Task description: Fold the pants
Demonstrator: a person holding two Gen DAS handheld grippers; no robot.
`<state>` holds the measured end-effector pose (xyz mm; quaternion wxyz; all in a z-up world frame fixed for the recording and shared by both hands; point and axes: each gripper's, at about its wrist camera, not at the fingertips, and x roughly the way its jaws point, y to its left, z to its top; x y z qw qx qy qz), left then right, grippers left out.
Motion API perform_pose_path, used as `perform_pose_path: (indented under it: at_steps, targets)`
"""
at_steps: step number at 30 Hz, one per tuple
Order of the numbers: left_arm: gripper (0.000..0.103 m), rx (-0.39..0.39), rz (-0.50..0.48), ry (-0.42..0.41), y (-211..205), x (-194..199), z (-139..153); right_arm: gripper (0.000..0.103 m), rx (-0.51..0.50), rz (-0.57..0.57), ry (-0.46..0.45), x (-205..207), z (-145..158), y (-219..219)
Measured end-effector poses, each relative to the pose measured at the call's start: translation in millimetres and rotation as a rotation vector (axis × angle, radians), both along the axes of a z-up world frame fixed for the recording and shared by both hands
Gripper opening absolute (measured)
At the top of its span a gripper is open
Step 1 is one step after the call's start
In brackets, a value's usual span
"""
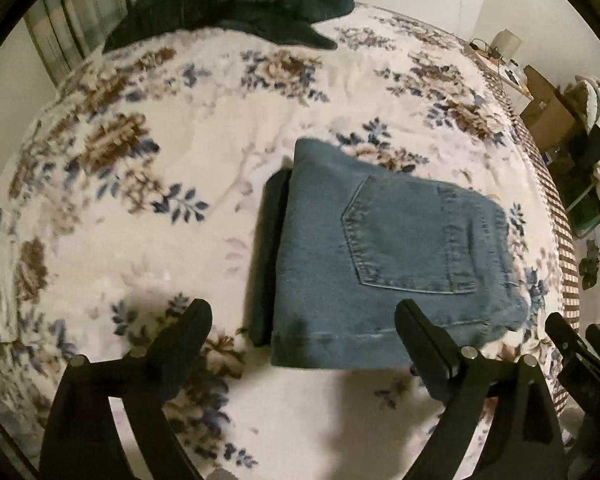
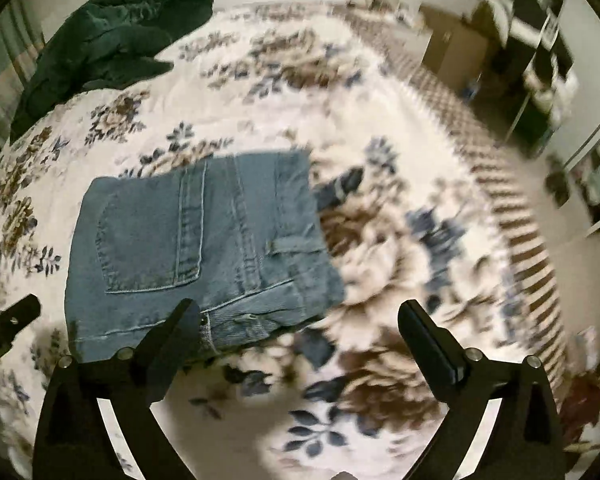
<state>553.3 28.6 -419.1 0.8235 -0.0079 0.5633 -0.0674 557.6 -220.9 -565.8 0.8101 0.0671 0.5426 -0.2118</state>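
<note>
Folded blue jeans (image 1: 384,256) lie on the floral blanket (image 1: 172,128), back pocket up, resting on a folded dark garment (image 1: 270,256) that shows along their left side. My left gripper (image 1: 302,320) is open and empty, raised just in front of the jeans' near edge. In the right wrist view the jeans (image 2: 196,248) lie to the left. My right gripper (image 2: 298,320) is open and empty, its left finger over the jeans' near right corner. The right gripper also shows at the right edge of the left wrist view (image 1: 576,344).
A pile of dark green clothes (image 1: 240,0) lies at the far side of the bed, also in the right wrist view (image 2: 108,40). The bed's checkered edge (image 1: 556,208) runs along the right. Cardboard boxes (image 1: 548,112) and shelves stand beyond it.
</note>
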Motion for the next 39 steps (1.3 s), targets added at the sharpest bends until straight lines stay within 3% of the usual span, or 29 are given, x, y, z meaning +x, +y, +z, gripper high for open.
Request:
perform_pose_path:
  at_steps: [5, 13, 26, 32, 39]
  targets:
    - [0.094, 0.023, -0.013, -0.054, -9, -23, 54, 0.101, -0.017, 0.019, -0.065, -23, 62, 8]
    - [0.094, 0.053, -0.016, -0.173, -14, -91, 162, 0.101, 0.006, 0.066, -0.169, -80, 172, 24]
    - [0.094, 0.077, 0.016, -0.329, -12, -213, 308, 0.101, -0.029, 0.180, -0.370, -215, 373, 57]
    - [0.094, 0.078, 0.030, -0.381, -13, -253, 345, 0.101, -0.013, 0.220, -0.447, -268, 441, 70]
    - [0.094, 0.065, 0.053, -0.419, -11, -280, 370, 0.101, -0.019, 0.239, -0.493, -314, 489, 74]
